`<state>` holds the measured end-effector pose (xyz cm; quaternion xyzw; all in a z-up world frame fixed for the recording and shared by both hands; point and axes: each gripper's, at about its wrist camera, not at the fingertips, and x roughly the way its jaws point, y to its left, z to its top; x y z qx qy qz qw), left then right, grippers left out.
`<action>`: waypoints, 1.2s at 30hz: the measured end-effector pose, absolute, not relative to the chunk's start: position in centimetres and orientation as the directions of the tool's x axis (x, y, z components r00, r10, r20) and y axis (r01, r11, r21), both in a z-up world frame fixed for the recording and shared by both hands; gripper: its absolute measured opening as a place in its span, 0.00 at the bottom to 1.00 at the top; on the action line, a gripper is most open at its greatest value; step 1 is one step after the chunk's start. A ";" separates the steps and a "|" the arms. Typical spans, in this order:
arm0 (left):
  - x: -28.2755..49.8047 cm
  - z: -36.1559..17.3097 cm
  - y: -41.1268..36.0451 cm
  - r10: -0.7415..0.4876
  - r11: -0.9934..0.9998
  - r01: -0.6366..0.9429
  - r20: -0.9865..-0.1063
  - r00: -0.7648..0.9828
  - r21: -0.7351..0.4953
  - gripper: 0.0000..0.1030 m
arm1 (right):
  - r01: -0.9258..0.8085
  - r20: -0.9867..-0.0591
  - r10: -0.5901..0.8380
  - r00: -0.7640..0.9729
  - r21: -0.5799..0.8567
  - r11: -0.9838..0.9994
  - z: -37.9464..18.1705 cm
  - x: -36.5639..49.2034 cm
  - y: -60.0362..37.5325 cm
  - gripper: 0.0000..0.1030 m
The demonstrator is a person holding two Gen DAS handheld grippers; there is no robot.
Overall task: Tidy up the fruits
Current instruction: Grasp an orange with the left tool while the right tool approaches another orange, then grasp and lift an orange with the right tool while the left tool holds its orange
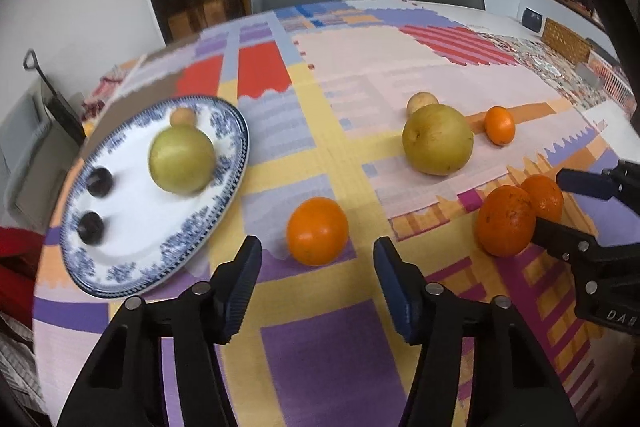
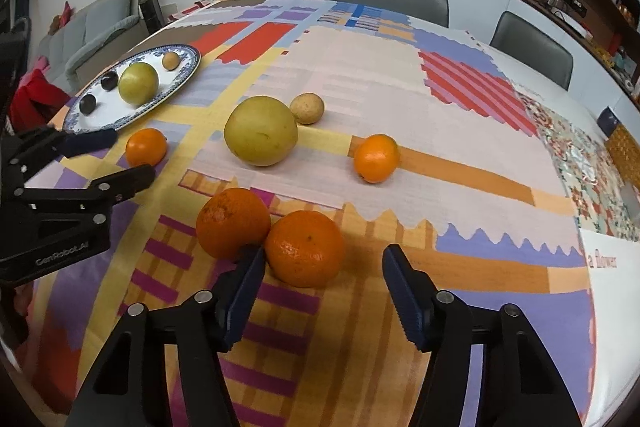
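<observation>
A: Two claws are seen over the bench [image 2: 460, 115]. How is the left claw [image 1: 318, 291] set?

B: Its jaws are parted with nothing gripped; an orange [image 1: 317, 231] is framed just beyond the tips, beside the plate [image 1: 120, 267] (a green fruit [image 1: 182, 161] and two dark plums [image 1: 100, 182] are already carried on it).

A: And the right claw [image 2: 324, 289]?

B: Also parted and empty. A mandarin [image 2: 305, 247] is flanked by its fingers, with a second orange [image 2: 232, 221] touching it.
</observation>
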<state>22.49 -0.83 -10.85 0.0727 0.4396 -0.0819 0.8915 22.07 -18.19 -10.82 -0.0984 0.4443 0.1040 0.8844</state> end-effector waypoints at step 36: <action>19.6 -6.5 -0.6 -0.139 0.975 0.220 -0.754 0.642 0.007 0.31 | -0.301 -0.753 0.215 0.622 0.023 0.953 -7.7 20.8 -18.4 0.41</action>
